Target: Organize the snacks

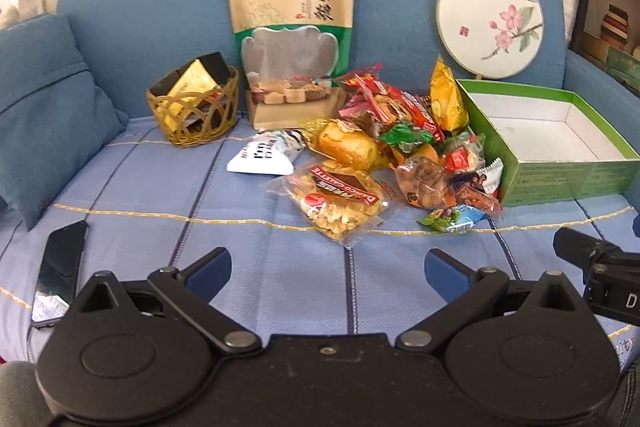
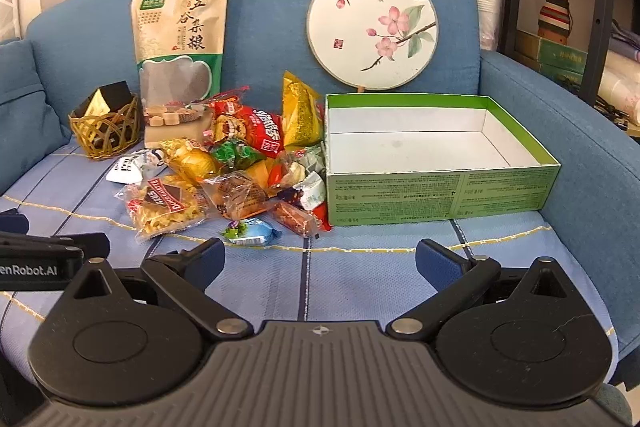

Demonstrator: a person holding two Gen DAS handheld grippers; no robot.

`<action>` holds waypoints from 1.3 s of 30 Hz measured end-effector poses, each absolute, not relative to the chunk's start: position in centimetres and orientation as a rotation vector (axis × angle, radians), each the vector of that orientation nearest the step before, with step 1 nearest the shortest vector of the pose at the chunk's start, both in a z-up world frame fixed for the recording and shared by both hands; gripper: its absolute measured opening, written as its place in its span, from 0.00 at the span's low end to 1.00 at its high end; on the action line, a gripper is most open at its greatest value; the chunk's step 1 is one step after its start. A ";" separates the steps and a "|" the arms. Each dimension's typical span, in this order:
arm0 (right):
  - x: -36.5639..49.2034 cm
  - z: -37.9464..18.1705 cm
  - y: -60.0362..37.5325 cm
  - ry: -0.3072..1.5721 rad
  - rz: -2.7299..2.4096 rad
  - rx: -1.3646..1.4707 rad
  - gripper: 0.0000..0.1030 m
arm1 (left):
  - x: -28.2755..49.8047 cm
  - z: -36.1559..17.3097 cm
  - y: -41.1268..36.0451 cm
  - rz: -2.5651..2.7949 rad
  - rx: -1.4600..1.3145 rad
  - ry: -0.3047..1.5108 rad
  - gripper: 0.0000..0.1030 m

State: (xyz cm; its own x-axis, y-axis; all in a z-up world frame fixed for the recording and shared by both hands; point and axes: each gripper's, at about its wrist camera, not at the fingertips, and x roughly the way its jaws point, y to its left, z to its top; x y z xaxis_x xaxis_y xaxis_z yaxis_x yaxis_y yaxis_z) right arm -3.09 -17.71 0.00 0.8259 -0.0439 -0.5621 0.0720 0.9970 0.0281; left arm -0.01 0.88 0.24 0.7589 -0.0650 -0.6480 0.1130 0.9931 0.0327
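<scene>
My snack pile (image 2: 240, 171) lies on the blue sofa seat, touching the left wall of the open green box (image 2: 440, 195), which is bare white inside. The crisp packet (image 2: 168, 205) at the pile's front-left reads "DIJACO GALETTE", as best I can make out upside down. A white sachet (image 1: 262, 157) left of the pile shows "I'm". Behind the pile stands a tall pouch (image 1: 290, 11) with large Chinese characters. My left gripper (image 1: 328, 267) and right gripper (image 2: 320, 261) hover low, level, in front of the box and pile, both spread wide and holding nothing. "enRobot.AI" is printed on my left tool's side.
</scene>
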 end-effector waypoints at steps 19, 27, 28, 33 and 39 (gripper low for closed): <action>-3.7 -0.4 -18.2 0.566 -0.035 0.072 1.00 | -0.5 -0.4 0.6 -0.116 0.051 0.691 1.00; -3.1 -1.3 -18.8 0.583 -0.027 0.073 1.00 | 0.5 -1.2 0.3 -0.116 0.058 0.709 1.00; -2.9 -1.5 -18.9 0.584 -0.029 0.076 1.00 | 0.6 -1.3 0.3 -0.117 0.060 0.711 1.00; -1.9 -2.4 -19.1 0.596 -0.028 0.087 1.00 | 1.6 -2.1 0.4 -0.119 0.058 0.731 1.00; -0.5 -3.7 -18.9 0.594 0.001 0.105 1.00 | 2.7 -3.0 0.7 -0.117 0.073 0.744 1.00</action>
